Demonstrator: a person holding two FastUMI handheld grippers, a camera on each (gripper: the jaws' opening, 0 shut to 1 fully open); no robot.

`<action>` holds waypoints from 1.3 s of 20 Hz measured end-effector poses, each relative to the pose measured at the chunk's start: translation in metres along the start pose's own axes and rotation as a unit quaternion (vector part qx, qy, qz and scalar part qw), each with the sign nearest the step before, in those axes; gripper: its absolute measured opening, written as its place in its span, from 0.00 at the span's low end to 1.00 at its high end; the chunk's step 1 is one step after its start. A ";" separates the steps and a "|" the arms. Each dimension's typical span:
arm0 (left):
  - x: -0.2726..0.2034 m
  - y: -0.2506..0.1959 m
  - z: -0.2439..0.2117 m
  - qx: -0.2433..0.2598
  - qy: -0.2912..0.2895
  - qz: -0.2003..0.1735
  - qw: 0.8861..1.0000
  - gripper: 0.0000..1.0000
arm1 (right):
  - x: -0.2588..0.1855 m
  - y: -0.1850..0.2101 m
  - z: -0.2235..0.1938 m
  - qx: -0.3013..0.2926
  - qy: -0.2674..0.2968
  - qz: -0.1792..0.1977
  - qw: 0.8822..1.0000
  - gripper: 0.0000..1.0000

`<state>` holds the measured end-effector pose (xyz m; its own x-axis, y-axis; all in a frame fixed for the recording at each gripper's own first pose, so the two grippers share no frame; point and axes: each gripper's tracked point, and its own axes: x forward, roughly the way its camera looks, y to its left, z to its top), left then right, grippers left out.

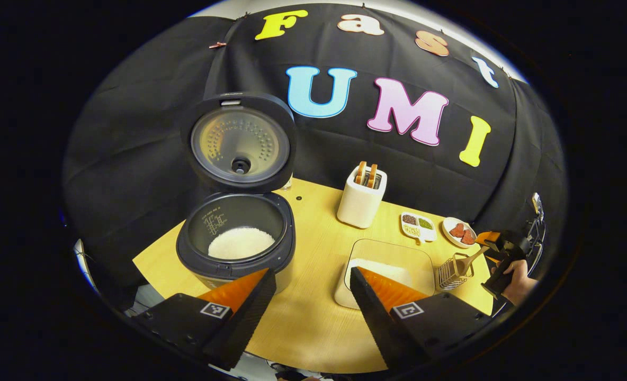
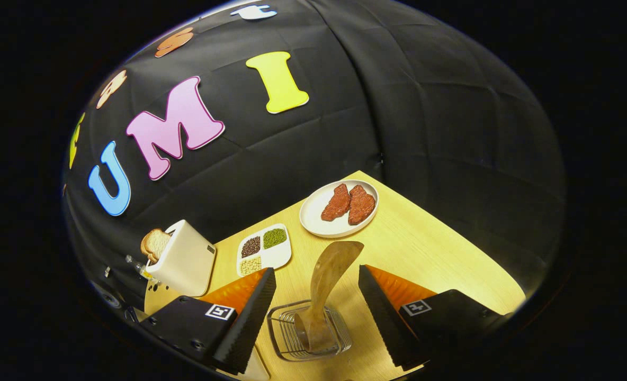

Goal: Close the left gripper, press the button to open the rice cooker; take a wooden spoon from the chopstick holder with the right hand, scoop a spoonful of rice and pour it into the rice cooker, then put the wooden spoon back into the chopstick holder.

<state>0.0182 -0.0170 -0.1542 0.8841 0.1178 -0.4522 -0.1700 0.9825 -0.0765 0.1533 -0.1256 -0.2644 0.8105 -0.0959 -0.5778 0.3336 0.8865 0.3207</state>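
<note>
Your right gripper hangs above the wire chopstick holder, its two fingers spread wide on either side of the wooden spoon and touching neither spoon nor holder. The spoon stands in the holder, leaning away from you, with its broad end up and pointing toward the plate of meat. Judging from this, the spoon is either about to be taken or has just been put back; the pictures alone do not settle which.

The main risk is the holder. It looks like a light wire basket, and a spoon dragged sideways could tip it or slide it along the table. If you grasp, close on the shaft squarely; the spoon tilts, so a pinch on its curved upper part may let it twist or slip. Lift straight along the spoon's own lean. The divided dish of beans and the toaster stand near on one side, so a wide swing could knock them.

Your left gripper hovers over the table with its fingers also spread, holding nothing. Beyond it the rice cooker stands with its lid raised and white rice in the pot, so the button step appears done. The clear container of rice lies just past that gripper's right fingertip, between the cooker and the chopstick holder. Farther off in the left gripper view, a hand holds the right gripper beside the holder.
</note>
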 end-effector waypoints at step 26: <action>0.002 0.013 -0.001 -0.005 -0.017 -0.048 0.999 0.96 | -0.062 0.060 0.042 -0.013 -0.053 0.044 0.998 0.14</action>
<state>0.0174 -0.0042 -0.1567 0.9105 0.0280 -0.4127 -0.0882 0.9879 -0.1275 0.1431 -0.0855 -0.1783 0.8831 -0.0638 -0.4648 0.2473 0.9052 0.3456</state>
